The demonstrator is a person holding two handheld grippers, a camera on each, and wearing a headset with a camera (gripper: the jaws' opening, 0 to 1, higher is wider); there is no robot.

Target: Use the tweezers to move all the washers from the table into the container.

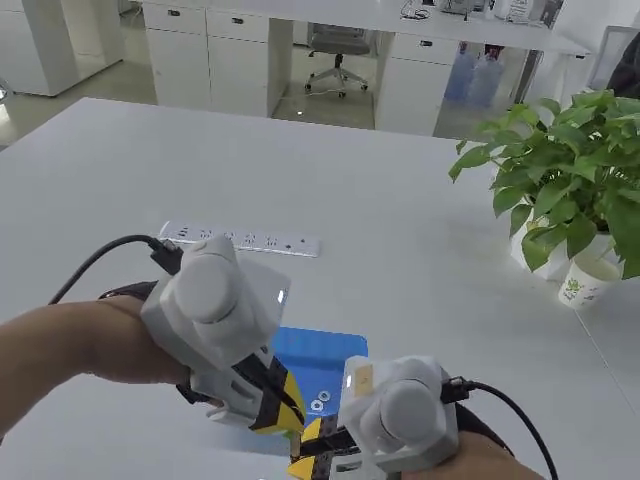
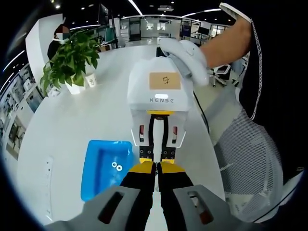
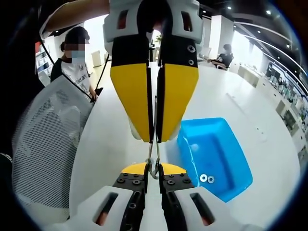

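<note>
looking at thin metal tweezers [image 3: 153, 156] strung between two grippers meeting nose to nose just above the white table [image 1: 400, 260]; long axis dead in line with both sets of jaws; left gripper [image 3: 155, 139] clamped tight on one end, right gripper [image 3: 153, 169] clamped tight on the other; no telling the tips from the back end; just beside them, a blue container [image 3: 231, 159] with two washers [image 3: 207, 179] lying flat on its floor, close together; farther back on the table, a power strip [image 1: 240, 240] and a potted plant [image 1: 570, 190]
</note>
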